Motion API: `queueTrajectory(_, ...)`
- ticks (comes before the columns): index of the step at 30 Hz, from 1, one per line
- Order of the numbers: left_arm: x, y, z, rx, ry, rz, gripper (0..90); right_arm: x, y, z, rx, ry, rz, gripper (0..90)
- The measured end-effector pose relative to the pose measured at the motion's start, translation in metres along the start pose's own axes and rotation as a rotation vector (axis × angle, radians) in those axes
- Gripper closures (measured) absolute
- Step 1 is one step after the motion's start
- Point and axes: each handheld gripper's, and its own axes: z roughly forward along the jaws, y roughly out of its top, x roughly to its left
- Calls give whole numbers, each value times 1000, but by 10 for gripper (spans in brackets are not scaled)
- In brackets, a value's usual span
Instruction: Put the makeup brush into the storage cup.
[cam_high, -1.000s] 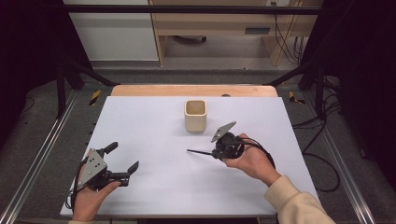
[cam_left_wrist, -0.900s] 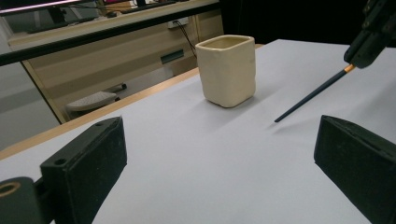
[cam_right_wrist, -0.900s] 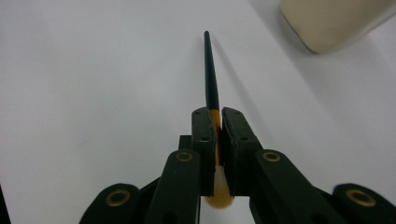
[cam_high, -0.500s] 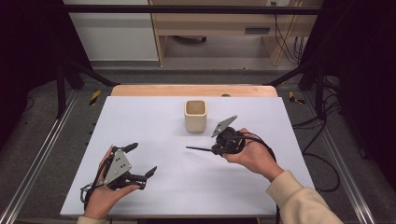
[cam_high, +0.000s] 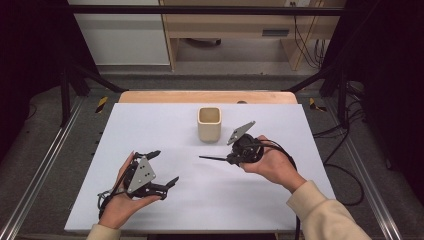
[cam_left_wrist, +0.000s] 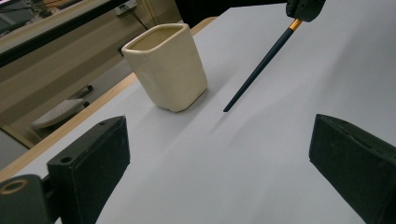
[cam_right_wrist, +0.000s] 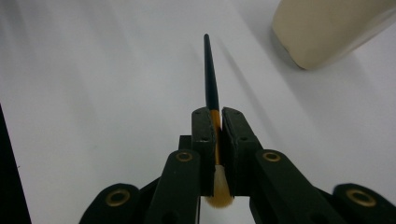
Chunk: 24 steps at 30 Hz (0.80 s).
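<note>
Cream ceramic cup (cam_high: 209, 124) stands upright near the far middle of the white table (cam_high: 150, 120) — empty as far as the left gripper view shows. Your right gripper (cam_high: 231, 160) pinches a paintbrush (cam_high: 214, 159) at its orange ferrule, jaws pressed together on it, bristles (cam_right_wrist: 218, 193) tucked back between them and the dark pointed handle sticking out toward your left, just this side of the cup without touching it. Your left gripper (cam_high: 165, 170) sits low at the near left — jaws spread wide with nothing between them, pointed toward cup and brush.
</note>
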Motion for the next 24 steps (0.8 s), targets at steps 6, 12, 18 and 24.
queueTrajectory(6, 0, 10, 12, 0, -18, 41, 83, -1, 2, -2, 3, 1, 5, 842)
queueTrajectory(12, -1, 21, 20, -11, -33, 90, 124, 0, 10, -7, -1, 5, -6, 841)
queueTrajectory(18, -4, 27, 28, -22, -42, 127, 191, 2, 14, -9, -7, 14, -2, 841)
queueTrajectory(24, -11, 32, 36, -20, -72, 179, 321, 3, 15, -7, -8, 24, -5, 842)
